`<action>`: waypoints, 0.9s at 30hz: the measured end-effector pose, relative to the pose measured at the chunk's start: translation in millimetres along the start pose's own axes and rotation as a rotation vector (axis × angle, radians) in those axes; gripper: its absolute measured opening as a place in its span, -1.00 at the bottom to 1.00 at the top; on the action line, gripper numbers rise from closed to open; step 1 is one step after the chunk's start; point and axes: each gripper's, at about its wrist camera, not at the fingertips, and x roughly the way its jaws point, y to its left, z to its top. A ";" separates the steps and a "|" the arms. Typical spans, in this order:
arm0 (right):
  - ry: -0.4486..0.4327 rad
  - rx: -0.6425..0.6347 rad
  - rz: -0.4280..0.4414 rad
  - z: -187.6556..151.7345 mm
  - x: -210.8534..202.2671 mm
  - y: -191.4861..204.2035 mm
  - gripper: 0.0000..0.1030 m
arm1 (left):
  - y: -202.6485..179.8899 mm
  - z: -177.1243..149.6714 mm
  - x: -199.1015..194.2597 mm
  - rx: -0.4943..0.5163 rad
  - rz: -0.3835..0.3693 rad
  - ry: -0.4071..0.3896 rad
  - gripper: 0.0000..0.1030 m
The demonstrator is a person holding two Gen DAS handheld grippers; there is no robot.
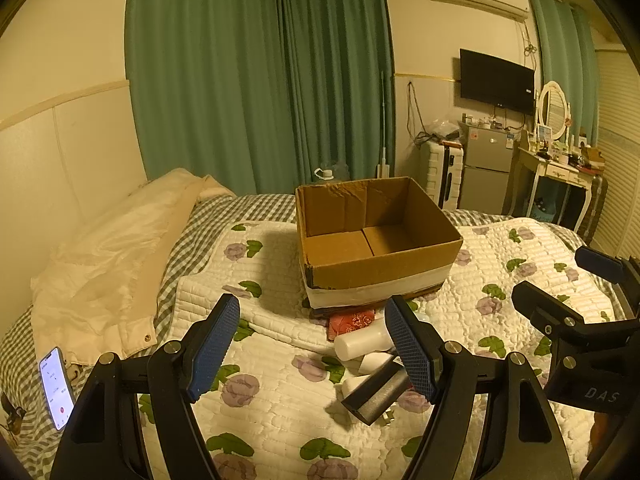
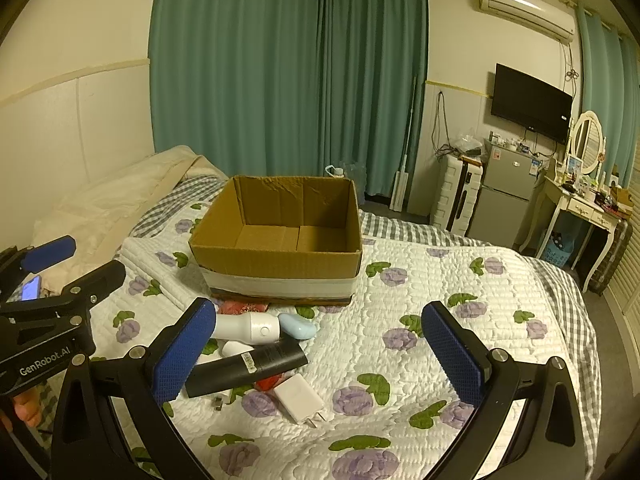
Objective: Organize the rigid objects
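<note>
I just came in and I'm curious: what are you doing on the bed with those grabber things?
Tidying up. A person holds the left gripper and the right gripper, both open and holding nothing. The cardboard box on the quilt looks empty. In front of it lie a white bottle, a black tube and a white charger, not yet picked up.

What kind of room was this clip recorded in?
A bedroom, most likely in a small flat or rented room: the work surface is a bed with a floral quilt, a dressing table with an oval mirror stands by the wall, and a wall-mounted TV hangs above a small fridge.
</note>
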 end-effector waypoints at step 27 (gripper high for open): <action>0.271 0.017 0.010 -43.9 79.8 -38.5 1.00 | -64.1 -63.5 111.6 0.205 -0.198 0.307 0.47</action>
